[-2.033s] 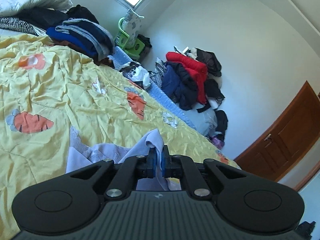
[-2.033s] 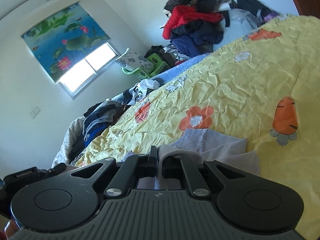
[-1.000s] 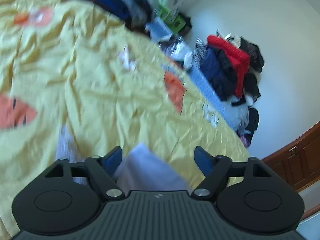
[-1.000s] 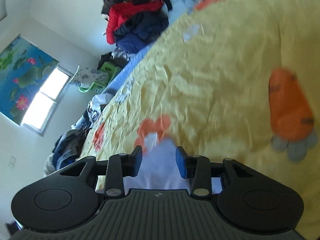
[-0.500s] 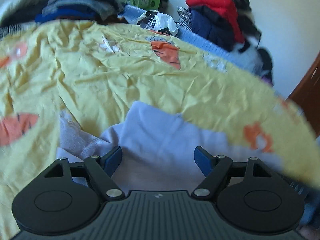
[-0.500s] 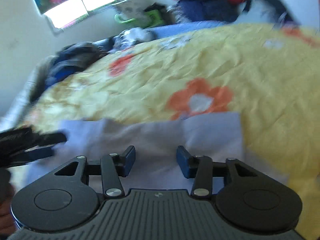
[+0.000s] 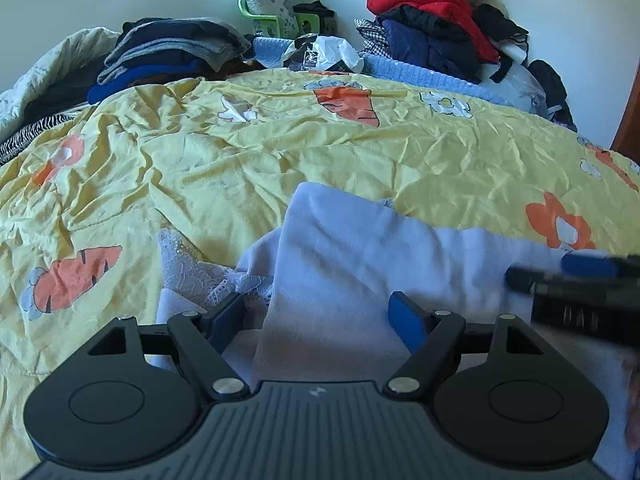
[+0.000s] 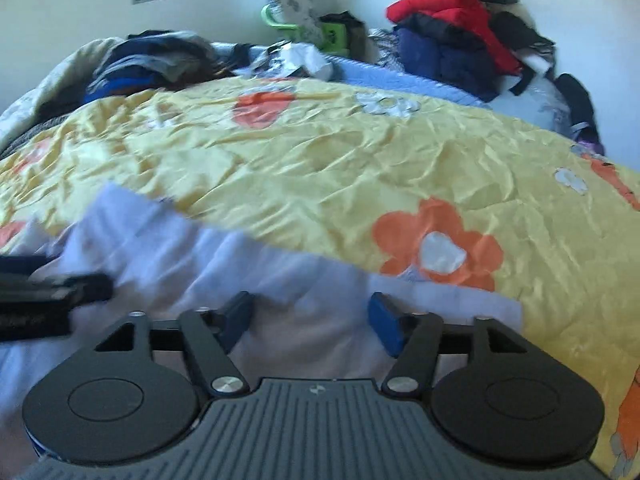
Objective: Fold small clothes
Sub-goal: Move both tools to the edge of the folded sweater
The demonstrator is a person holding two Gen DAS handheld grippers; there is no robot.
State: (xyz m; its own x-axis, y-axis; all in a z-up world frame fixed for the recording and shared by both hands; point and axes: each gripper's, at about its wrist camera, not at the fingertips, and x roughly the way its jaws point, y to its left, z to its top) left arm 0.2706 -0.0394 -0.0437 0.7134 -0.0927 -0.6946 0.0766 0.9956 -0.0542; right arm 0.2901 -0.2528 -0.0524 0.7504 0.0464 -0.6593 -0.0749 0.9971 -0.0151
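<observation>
A pale lilac garment (image 7: 360, 256) is laid out on the yellow carrot-print bedspread (image 7: 240, 168), directly ahead of both grippers. One layer is seen folded over another, with a lace-trimmed part (image 7: 192, 272) exposed at the left side, so a first fold is judged to be made; further folds and squaring up are judged to be left (how many cannot be told).

The left gripper (image 7: 318, 316) is held with its jaws wide apart, nothing pinched between them. The jaws of the right gripper (image 8: 310, 318) have just been opening; cloth lies beneath them, but it is not clamped.

No container is seen; only loose heaps of clothes (image 7: 436, 28) are piled beyond the bed.
</observation>
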